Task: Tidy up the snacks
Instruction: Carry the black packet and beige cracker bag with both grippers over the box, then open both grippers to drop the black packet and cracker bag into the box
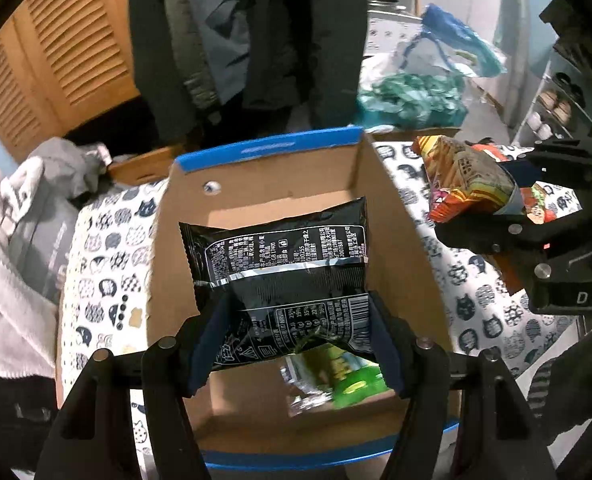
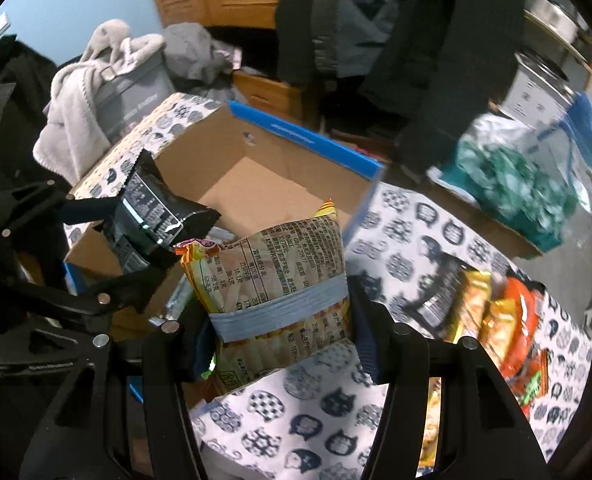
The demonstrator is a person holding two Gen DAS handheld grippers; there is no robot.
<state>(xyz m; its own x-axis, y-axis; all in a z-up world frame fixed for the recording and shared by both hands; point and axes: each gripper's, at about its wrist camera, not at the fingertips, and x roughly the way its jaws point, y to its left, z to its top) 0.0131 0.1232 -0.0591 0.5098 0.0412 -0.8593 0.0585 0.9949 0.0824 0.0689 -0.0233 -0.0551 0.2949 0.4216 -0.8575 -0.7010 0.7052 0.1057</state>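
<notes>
My left gripper (image 1: 296, 340) is shut on a black snack bag (image 1: 280, 256) and holds it over the open cardboard box (image 1: 400, 240) with blue edges. A green snack packet (image 1: 336, 380) lies on the box floor below. My right gripper (image 2: 284, 328) is shut on a yellow-orange snack bag (image 2: 276, 276) and holds it above the box's right side. In the left wrist view that bag (image 1: 464, 180) and the right gripper (image 1: 512, 200) show at the right. In the right wrist view the black bag (image 2: 152, 212) and left gripper (image 2: 136, 236) show at the left.
The box stands on a table with a cat-print cloth (image 2: 408, 232). Several more snack packets (image 2: 492, 312) lie on the cloth at the right. Towels and grey clothes (image 1: 24, 232) are piled at the left. A blue-green plastic bag (image 2: 528, 176) sits behind, dark coats hang beyond.
</notes>
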